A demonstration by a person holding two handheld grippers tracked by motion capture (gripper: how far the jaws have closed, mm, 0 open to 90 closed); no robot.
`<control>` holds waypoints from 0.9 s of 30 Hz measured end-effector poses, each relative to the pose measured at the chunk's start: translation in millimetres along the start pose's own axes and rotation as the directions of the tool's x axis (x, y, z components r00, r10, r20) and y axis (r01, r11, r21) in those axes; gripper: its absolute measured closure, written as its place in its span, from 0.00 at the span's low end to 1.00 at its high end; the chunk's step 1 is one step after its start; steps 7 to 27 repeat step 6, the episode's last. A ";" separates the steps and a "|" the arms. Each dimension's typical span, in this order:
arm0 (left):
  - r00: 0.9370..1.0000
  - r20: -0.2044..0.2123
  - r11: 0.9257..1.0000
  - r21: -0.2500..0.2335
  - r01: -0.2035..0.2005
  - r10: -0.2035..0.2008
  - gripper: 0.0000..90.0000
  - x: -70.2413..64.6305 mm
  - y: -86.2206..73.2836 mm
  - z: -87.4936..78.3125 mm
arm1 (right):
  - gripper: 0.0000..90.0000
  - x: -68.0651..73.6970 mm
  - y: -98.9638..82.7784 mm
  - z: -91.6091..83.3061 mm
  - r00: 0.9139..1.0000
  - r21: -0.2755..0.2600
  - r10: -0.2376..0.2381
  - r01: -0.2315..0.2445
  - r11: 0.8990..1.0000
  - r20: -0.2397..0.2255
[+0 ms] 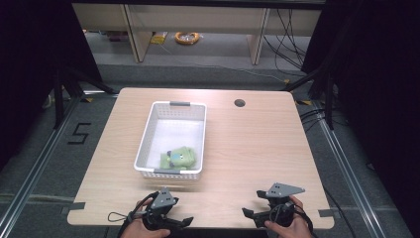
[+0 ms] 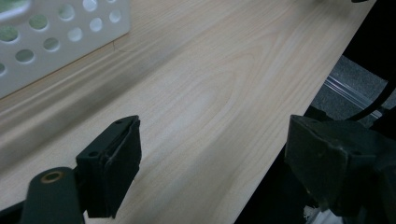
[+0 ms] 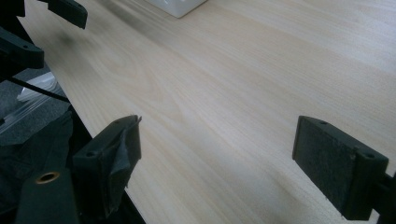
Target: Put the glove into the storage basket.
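A white perforated basket (image 1: pixel 149 123) stands on the wooden table (image 1: pixel 247 144), left of centre. Inside it, at the near end, lies a green soft toy (image 1: pixel 179 158). My left gripper (image 1: pixel 181 218) hovers at the table's front edge, pointing right, jaws wide apart with nothing between them. My right gripper (image 1: pixel 250 210) is at the front edge further right, pointing left, also open and empty. In the left gripper view the left gripper (image 2: pixel 215 158) looks over bare wood, with the basket (image 2: pixel 56 37) wall at upper left. In the right gripper view the right gripper (image 3: pixel 217 154) looks over bare wood, with the left gripper (image 3: pixel 46 28) at upper left.
A round cable hole (image 1: pixel 239 103) sits near the table's far right edge. Beyond the table are desk legs, loose cables and a yellow coil (image 1: pixel 187 37) on the floor. Black curtains flank both sides.
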State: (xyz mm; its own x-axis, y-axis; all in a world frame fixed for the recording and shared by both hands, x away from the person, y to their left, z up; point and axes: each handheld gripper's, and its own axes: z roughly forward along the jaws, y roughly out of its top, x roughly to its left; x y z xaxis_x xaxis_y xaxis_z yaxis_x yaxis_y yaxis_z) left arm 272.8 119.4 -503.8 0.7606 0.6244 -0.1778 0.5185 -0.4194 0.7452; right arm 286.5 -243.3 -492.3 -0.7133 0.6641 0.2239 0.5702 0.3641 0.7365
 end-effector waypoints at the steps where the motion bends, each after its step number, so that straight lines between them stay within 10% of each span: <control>1: 1.000 0.004 1.000 -0.007 0.001 -0.001 0.20 -0.4 0.0 0.4 | 0.18 0.2 0.1 -0.6 1.000 0.008 0.005 -0.005 1.000 -0.004; 27: 1.000 0.001 1.000 -0.006 0.020 -0.020 0.20 0.4 -0.3 0.6 | 0.18 -1.0 0.1 0.2 1.000 -0.001 -0.018 0.018 1.000 0.013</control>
